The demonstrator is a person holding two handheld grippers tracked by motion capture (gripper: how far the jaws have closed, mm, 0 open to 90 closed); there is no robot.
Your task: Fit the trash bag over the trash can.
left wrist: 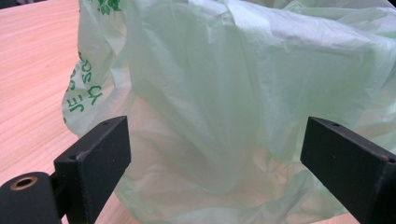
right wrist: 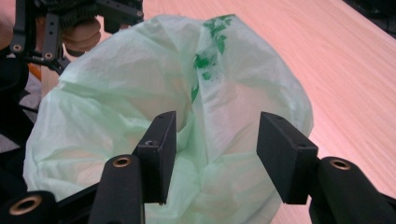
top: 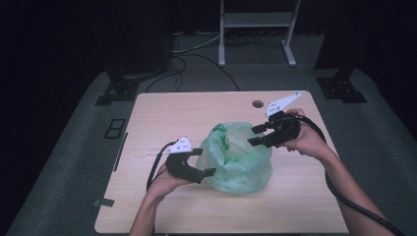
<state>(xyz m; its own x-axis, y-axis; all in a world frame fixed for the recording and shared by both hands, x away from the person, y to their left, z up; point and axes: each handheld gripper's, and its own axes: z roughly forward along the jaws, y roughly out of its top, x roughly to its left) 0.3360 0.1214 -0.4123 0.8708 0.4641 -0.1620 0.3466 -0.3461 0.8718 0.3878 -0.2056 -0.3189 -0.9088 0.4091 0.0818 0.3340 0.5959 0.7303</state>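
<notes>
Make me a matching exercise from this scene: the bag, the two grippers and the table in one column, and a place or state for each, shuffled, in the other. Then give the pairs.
Column one
1. green plastic bag
2. left gripper
3. right gripper
4. wooden table

Column two
A. open, at the bag's far right side
B. bears everything, with a round hole near its far edge
C. crumpled and puffed up in the middle of the table
D. open, at the bag's near left side

Pairs: 1-C, 2-D, 3-A, 4-B

Green lettering on the plastic bag (left wrist: 84,93), sideways and not legible
</notes>
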